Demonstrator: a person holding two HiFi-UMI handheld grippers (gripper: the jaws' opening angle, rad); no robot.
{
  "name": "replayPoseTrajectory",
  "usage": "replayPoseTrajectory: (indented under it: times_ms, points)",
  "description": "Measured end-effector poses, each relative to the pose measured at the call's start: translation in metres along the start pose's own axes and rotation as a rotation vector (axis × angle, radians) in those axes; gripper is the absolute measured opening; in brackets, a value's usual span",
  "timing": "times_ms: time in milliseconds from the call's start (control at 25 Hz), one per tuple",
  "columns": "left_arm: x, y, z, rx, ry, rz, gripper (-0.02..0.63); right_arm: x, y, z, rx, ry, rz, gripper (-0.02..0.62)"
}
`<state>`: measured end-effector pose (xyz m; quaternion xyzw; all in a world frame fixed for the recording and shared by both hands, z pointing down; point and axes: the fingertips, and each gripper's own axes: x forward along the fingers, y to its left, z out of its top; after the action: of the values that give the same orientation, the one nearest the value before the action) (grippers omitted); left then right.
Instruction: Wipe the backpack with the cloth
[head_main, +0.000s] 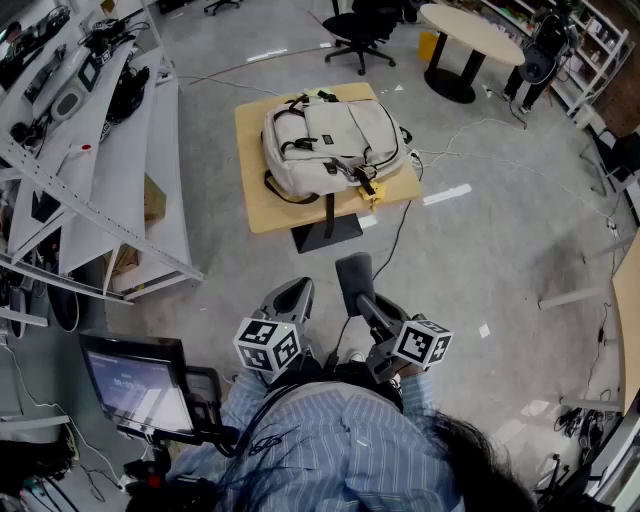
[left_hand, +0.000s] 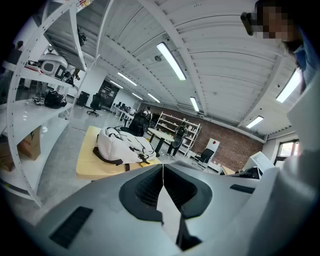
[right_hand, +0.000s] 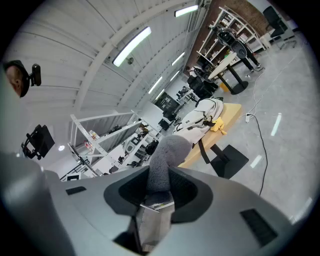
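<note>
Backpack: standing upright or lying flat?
Lying flat. The backpack rests on the table with its front pocket facing up in the head view.

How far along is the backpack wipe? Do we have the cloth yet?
Done: the grey cloth is clamped in the right gripper. In hand: both grippers are held close to the person's body, across open floor from the table; the left gripper is shut on nothing. Left: the white backpack lies on the wooden table, and the cloth is not touching it, so all the wiping is still to do.
</note>
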<state>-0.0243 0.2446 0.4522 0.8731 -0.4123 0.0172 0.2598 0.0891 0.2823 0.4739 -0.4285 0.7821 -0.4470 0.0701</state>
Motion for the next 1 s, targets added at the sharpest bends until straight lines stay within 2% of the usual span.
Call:
replayPoseTrajectory:
  times_ms: [480,720,1000]
  points:
    - [-0.004,-0.007,-0.005,-0.001,0.002,0.028,0.008,-0.007,0.001,0.000,-0.024,0.014,0.020,0.117]
    - [-0.002,-0.018,-0.009,0.000,0.005,0.028,0.008,-0.019,-0.002,0.003,-0.135,0.035,-0.005,0.117]
    - [0.008,-0.032,-0.014,0.004,0.007,0.037,0.008,-0.030,-0.014,0.009,-0.108,0.038,0.009,0.117]
